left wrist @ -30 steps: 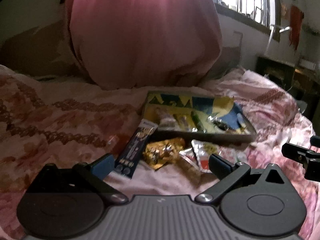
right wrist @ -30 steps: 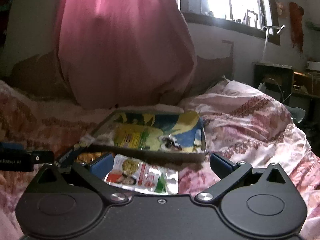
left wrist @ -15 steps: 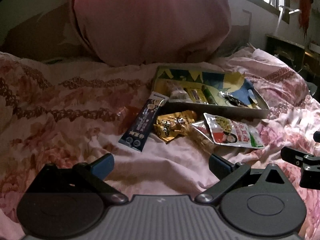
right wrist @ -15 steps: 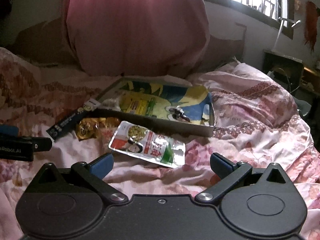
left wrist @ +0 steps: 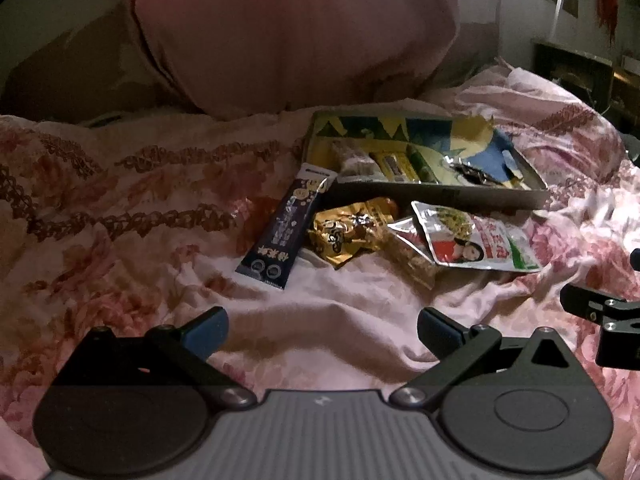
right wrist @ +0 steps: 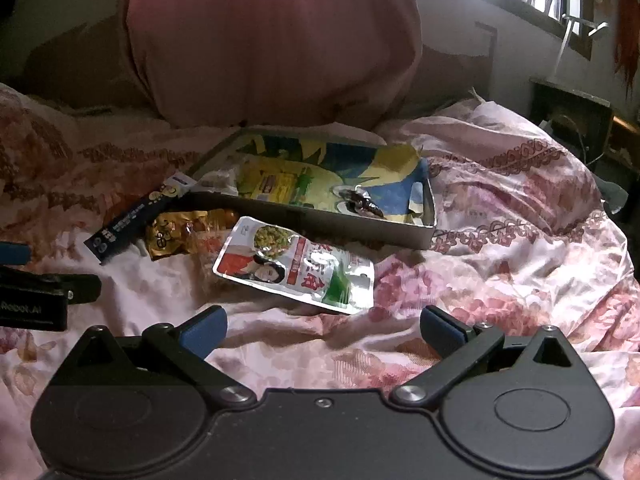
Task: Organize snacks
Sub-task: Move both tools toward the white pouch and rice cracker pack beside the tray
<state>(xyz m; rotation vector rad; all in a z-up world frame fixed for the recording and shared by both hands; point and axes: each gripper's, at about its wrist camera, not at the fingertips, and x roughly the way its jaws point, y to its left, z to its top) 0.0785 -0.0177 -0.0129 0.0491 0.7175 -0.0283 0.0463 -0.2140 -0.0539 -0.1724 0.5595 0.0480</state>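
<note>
On the flowered bedspread (right wrist: 500, 216), before a big pink pillow (left wrist: 296, 32), lies a shallow tray (right wrist: 360, 226) already bearing some packets; just in front of it sit a silver pouch (right wrist: 298, 268), a dark stick packet (left wrist: 286, 230) leaning on the tray's corner, and a gold wrapper (left wrist: 352, 230). The soft, rumpled cloth could let a flat pouch slide or buckle under a pinch. The left gripper (left wrist: 322, 330) and right gripper (right wrist: 322, 326) both gape wide, empty, touching nothing.
</note>
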